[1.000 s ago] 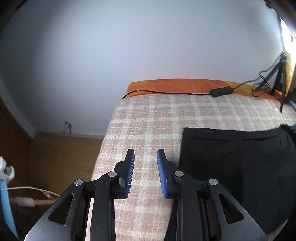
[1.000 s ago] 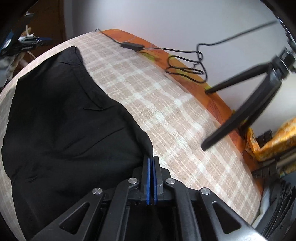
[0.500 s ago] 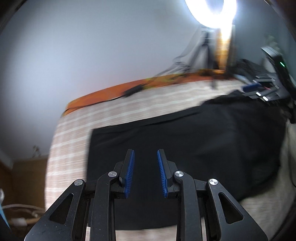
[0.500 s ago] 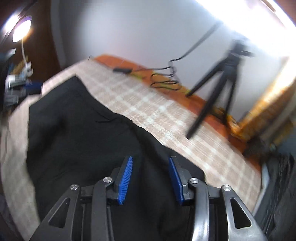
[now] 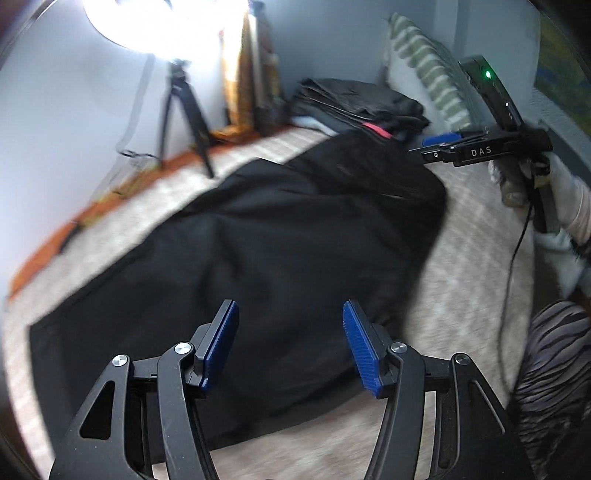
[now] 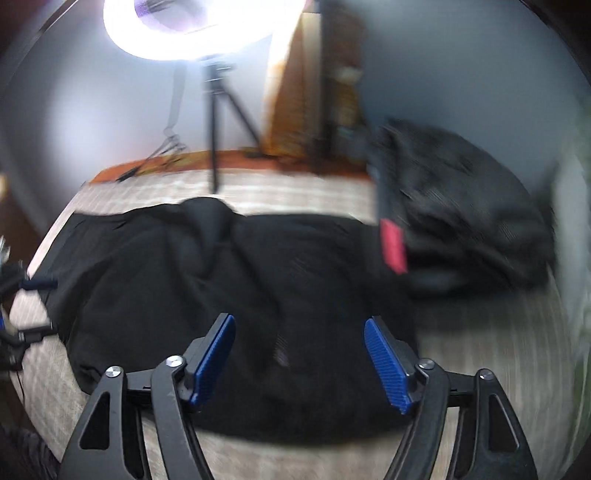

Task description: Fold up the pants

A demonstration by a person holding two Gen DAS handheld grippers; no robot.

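Black pants [image 5: 280, 236] lie folded over in a loose heap on the checked bedspread [image 5: 476, 266]; the right wrist view shows them [image 6: 258, 280] the same way, blurred. My left gripper [image 5: 291, 332] hovers above the near edge of the cloth, its jaws opening with nothing between the blue pads. My right gripper [image 6: 299, 350] hangs over the pants too, its jaws opening wide and holding nothing. In the left wrist view the right gripper [image 5: 443, 142] shows at the far right, held by a hand [image 5: 517, 184].
A stack of folded dark clothes [image 5: 358, 103] with a pink tag [image 6: 393, 247] lies at the far end of the bed. A tripod [image 5: 188, 110] with a bright ring light [image 6: 199, 26] stands by the wall. A striped pillow [image 5: 428, 70] leans beyond the stack.
Both grippers swung across the bed and rolled. The right gripper was shut on the pants' edge and has let go, opening wide. The left jaws widened. The pants now lie folded over.
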